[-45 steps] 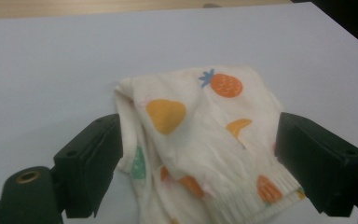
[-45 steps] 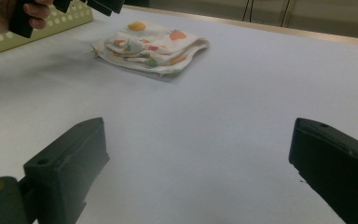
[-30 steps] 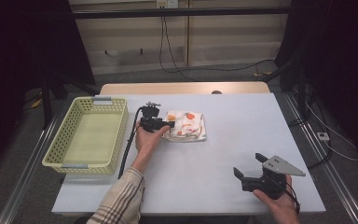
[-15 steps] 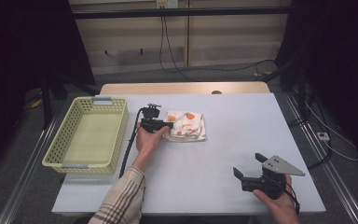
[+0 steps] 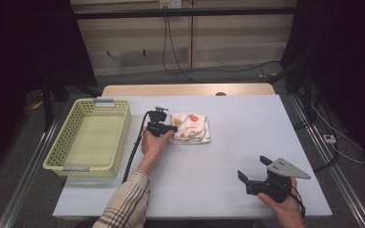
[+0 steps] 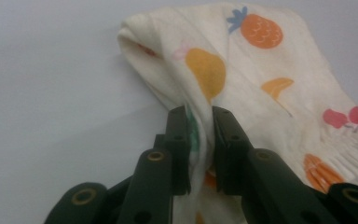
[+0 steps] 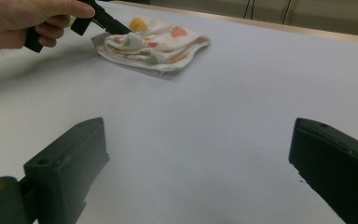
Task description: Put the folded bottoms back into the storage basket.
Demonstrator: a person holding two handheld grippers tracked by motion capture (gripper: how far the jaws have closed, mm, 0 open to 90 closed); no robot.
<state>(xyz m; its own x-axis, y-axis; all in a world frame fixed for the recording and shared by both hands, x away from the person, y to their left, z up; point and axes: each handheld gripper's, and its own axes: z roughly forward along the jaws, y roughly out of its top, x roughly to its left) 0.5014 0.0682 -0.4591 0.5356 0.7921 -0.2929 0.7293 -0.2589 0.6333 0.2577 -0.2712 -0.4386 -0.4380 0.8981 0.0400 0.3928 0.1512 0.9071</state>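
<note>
since the earlier high view almost nothing has shifted on the desk; the one change is at the left gripper, whose fingers have just been closing and now pinch a fold of the fruit-print cloth between them, the fabric bunched up in the narrow gap. nearest the camera, at the lower right of the high view, the right gripper rests low over bare desk with its fingers spread wide and nothing between them, probably parked there so it stays out of the way while the other hand works. farther up, in the middle of the frame, the left hand reaches forward so the gripper meets the cloth at its left edge, likely because a folded edge gives something to grab. the cloth lies folded flat on the desk, just right of the gripper. beyond and to the left, at the frame's left side, the yellow basket sits open and well apart from the cloth, seemingly a ready place to drop it.
</note>
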